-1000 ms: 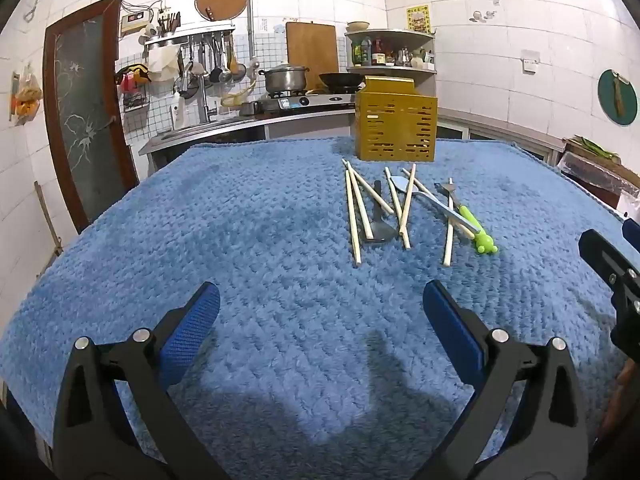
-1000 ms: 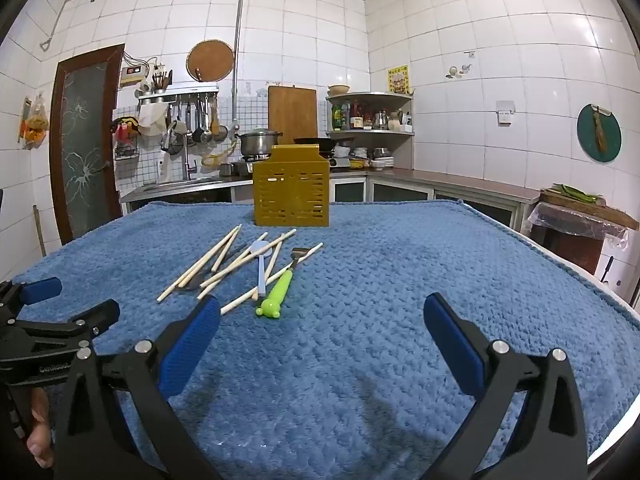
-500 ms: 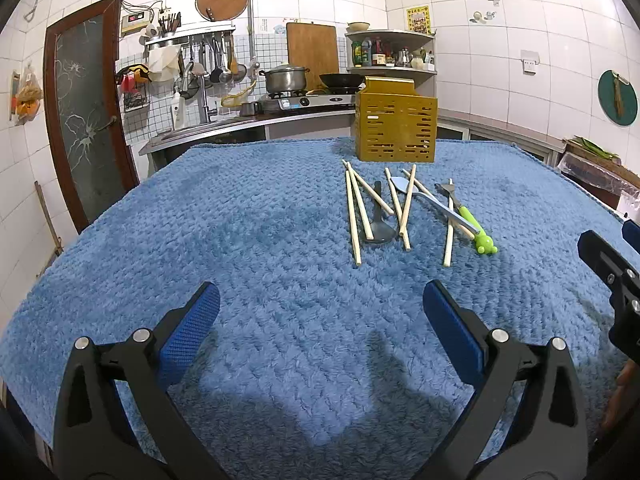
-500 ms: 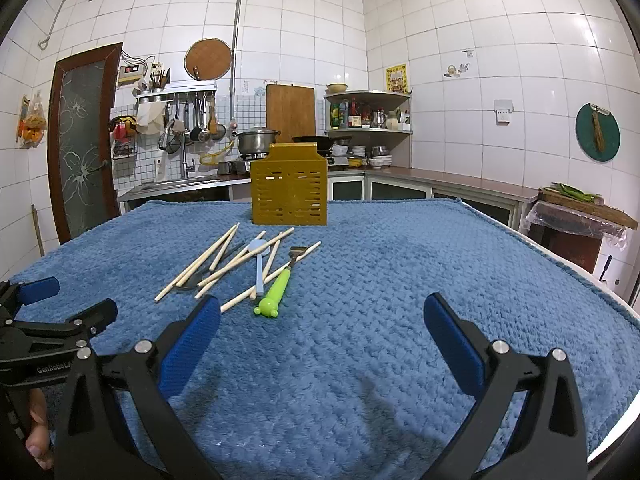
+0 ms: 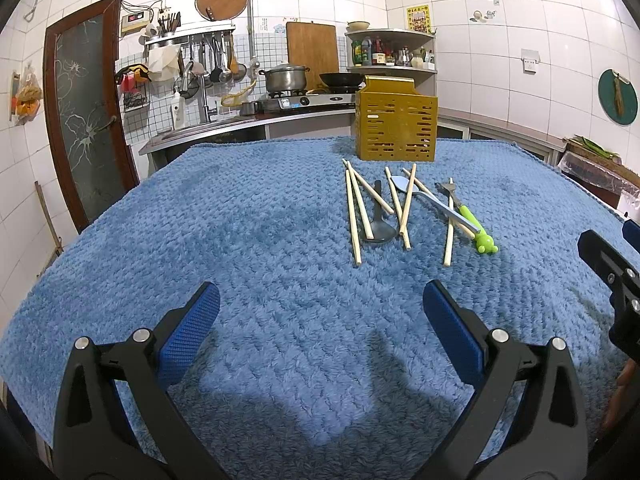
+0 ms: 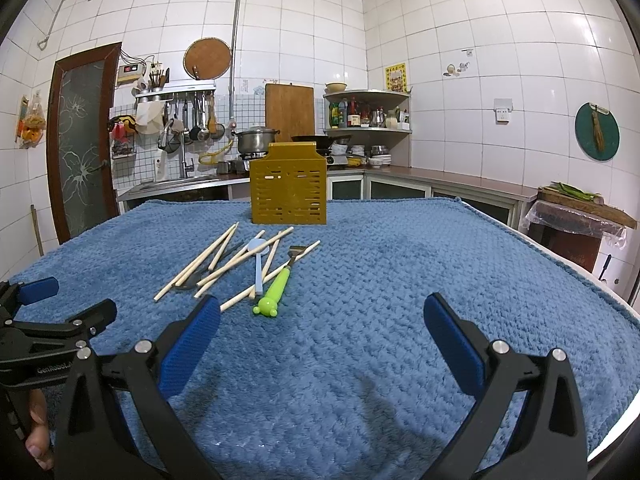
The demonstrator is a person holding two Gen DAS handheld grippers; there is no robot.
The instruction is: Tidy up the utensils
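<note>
**Inspector:** State of both tools?

**Assistant:** The left gripper (image 5: 320,308) hovers low over the blue fleece cover (image 5: 240,240) of the tabletop, fingers spread wide, holding nothing. The right gripper (image 6: 322,318) is likewise wide apart and empty. Neither touches a utensil.

**Inspector:** Location of the utensils?

**Assistant:** Loose in a scattered heap ahead of both tools: wooden chopsticks (image 5: 354,216) crossing one another, a dark spoon (image 5: 378,228) partly under them, a light blue spoon (image 6: 259,264) lying over the sticks, and a green-handled peeler (image 6: 280,286) nearest the right gripper.

**Inspector:** And their destination?

**Assistant:** Likely the yellow slotted utensil holder (image 6: 288,190), standing upright just beyond the heap. I judge nothing is sorted yet; the spread fingers suit an approach, with the peeler lying clear of most of the sticks.
</note>
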